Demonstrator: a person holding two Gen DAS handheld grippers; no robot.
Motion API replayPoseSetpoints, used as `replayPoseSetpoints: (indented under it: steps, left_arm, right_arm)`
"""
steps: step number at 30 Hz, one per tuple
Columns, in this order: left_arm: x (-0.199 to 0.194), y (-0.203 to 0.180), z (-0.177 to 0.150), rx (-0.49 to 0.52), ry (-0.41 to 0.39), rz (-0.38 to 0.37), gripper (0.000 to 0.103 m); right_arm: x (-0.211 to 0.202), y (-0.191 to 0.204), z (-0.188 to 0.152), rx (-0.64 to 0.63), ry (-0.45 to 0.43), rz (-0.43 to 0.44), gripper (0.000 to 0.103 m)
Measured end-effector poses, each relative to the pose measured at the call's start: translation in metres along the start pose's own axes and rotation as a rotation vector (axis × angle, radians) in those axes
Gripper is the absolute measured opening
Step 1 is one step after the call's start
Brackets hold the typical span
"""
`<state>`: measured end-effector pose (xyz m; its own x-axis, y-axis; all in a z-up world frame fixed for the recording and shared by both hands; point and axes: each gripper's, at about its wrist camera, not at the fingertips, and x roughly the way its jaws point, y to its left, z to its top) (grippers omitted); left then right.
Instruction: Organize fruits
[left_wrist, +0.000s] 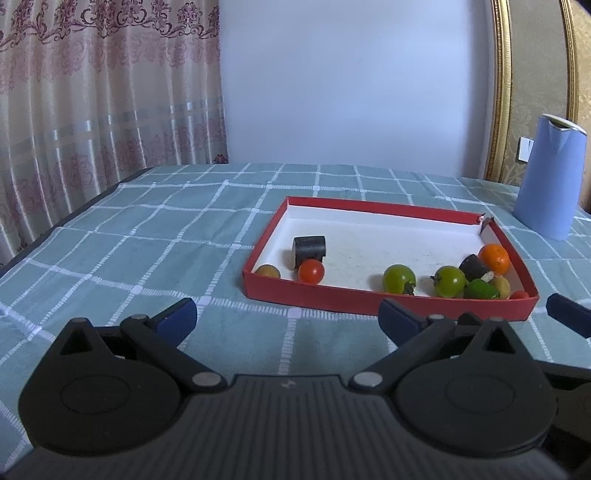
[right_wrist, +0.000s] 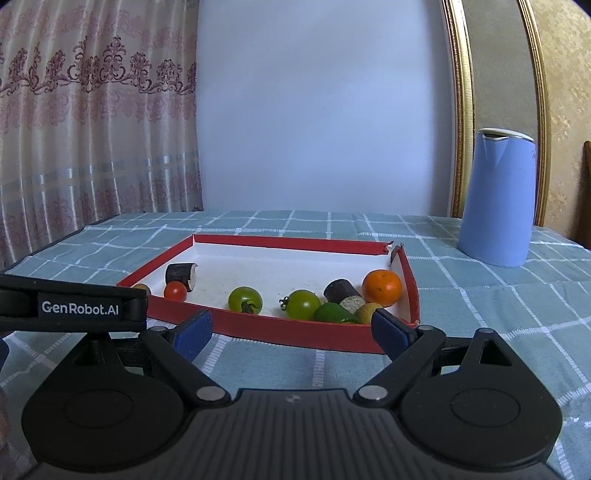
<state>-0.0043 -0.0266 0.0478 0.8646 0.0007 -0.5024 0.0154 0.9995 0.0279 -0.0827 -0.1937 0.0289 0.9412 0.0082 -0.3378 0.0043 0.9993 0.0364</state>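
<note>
The fruits lie in a shallow red cardboard tray with a white floor (right_wrist: 288, 334), most of them along its near wall: two round green tomatoes (right_wrist: 245, 300), a small red cherry tomato (right_wrist: 175, 291), a round orange mandarin (right_wrist: 381, 287), a green lime-like fruit (right_wrist: 334, 313) and two dark cut cylinders (right_wrist: 180, 275). The tomatoes look light, smooth and easily bruised (likely to roll and slip), so I would pinch each gently across its widest middle, clear of the stem. The mandarin seems firmer and best taken across its middle. The right gripper (right_wrist: 291, 334) stands wide open, holding nothing, just short of the tray's near wall. The left gripper (left_wrist: 288, 315) is likewise open and empty. The tray rests on a bench under a teal checked cloth (left_wrist: 147, 229), with a tall blue jug (right_wrist: 496, 199) beyond.
</note>
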Motion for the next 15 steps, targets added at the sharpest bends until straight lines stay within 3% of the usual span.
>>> replayPoseSetpoints:
  steps: [15]
  left_arm:
    - [-0.0048,-0.0041,0.0009,0.022,-0.024,0.027,0.103]
  right_arm:
    - [-0.0023,-0.0053,-0.0003,0.021,-0.004,0.006,0.093]
